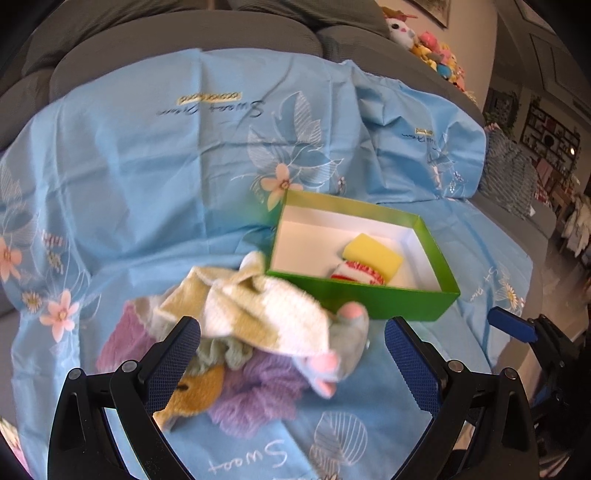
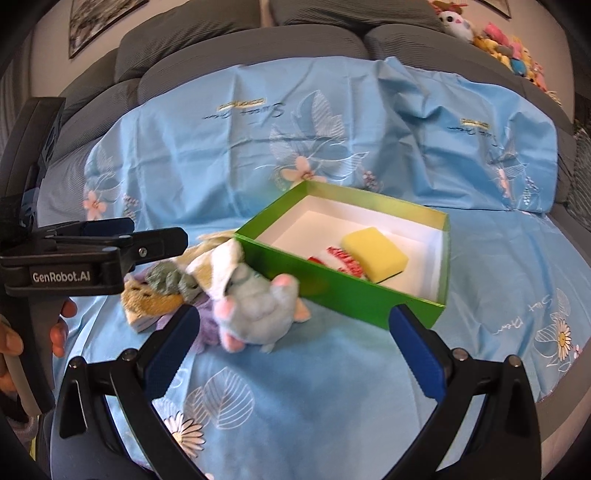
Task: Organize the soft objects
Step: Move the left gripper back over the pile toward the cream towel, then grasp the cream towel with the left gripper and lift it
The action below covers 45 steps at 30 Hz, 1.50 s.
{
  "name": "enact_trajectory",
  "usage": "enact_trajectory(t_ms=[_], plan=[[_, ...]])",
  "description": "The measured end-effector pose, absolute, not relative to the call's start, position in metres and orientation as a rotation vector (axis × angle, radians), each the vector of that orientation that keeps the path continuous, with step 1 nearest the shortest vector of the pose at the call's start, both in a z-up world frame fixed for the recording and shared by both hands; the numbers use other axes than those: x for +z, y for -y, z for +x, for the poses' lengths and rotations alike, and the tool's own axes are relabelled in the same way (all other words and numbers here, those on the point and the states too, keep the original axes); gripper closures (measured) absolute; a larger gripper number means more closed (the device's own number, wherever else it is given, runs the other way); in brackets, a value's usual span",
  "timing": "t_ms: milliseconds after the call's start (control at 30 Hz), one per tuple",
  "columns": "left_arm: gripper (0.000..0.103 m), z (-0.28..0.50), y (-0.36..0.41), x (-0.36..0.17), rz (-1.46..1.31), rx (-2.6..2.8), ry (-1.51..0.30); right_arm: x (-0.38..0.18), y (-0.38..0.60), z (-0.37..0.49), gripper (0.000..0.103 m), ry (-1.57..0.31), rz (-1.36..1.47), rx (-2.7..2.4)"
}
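A green box [image 1: 369,299] [image 2: 332,284] with a white inside sits on the blue sheet. It holds a yellow sponge [image 1: 373,258] [image 2: 373,253] and a red-and-white soft item [image 1: 356,273] [image 2: 341,258]. A pile of soft things lies to its left: a white-and-tan towel [image 1: 258,310] [image 2: 218,266], a grey plush mouse [image 1: 343,347] [image 2: 258,306], a purple fluffy piece [image 1: 255,395], a green scrunchie [image 1: 225,352] [image 2: 170,278] and a yellow plush [image 1: 195,395]. My left gripper [image 1: 291,354] is open over the pile. My right gripper [image 2: 295,347] is open and empty, just in front of the mouse.
The floral blue sheet [image 1: 147,166] [image 2: 332,387] covers a grey sofa [image 1: 184,33]. Several plush toys [image 1: 432,48] [image 2: 498,40] lie at the back right. The left gripper's body [image 2: 92,254] shows at the left of the right wrist view.
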<state>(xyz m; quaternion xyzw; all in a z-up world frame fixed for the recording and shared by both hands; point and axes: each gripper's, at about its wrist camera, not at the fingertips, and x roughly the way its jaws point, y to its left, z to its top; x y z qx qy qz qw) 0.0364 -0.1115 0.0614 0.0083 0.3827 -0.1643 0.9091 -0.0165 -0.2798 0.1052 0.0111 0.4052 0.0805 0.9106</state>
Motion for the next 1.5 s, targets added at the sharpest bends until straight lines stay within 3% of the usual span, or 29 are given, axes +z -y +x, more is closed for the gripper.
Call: enact_trajectory(t_ms=[500,767,1033,1100,1333,1433,1500], plan=[[0.003,0.015,-0.002,-0.01,-0.245,-0.292,-0.92,0.063,0.219,-0.026,0.001,-0.899,-0.036,0.428],[0.003,0.027,-0.032,-0.02,-0.302,-0.294,-0.92,0.06,0.204,-0.004,0.003,-0.87,-0.044,0.432],[0.003,0.094,-0.007,0.006,-0.242,-0.405,-0.891,0.057,0.203,0.039,0.02,-0.872,0.0,0.408],[0.003,0.111,0.004,0.006,-0.235,-0.459,-0.909,0.053,0.202,0.048,0.032,-0.882,0.005,0.412],[0.003,0.162,0.03,-0.016,-0.331,-0.568,-1.017,0.039,0.198,0.07,0.054,-0.914,-0.026,0.42],[0.01,0.174,0.036,-0.021,-0.367,-0.588,-1.04,0.034,0.198,0.077,0.059,-0.921,-0.026,0.427],[0.02,0.181,0.04,-0.024,-0.377,-0.592,-1.055,0.032,0.197,0.081,0.063,-0.925,-0.035,0.427]])
